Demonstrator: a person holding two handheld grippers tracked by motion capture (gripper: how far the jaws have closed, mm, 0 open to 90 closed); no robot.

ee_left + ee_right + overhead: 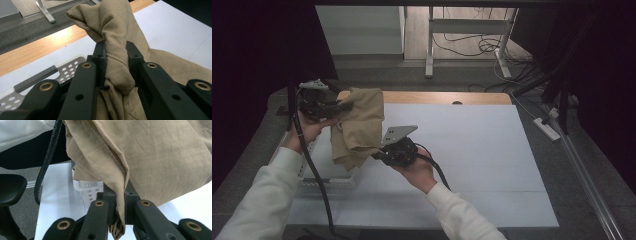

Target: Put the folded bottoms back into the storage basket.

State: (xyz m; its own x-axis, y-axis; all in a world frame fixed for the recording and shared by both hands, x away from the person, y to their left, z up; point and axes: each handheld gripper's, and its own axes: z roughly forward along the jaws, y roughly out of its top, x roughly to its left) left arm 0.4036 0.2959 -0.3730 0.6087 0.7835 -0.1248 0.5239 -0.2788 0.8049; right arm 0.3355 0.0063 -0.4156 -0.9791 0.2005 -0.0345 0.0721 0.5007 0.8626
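Holding the crumpled tan cloth garment (359,127) above the white perforated plastic basket (329,176), my left gripper (116,66) and right gripper (120,206) both clamp its bunched edges; the white table (472,150) rightward lies open.

Looks like a lab recording bay: white-covered worktop (472,165) with a wood edge under the tools, black curtains (257,45) on both sides, loose cables (472,42) and bare metal desk legs (430,45) on the floor beyond, power strip (547,128) off to the right.
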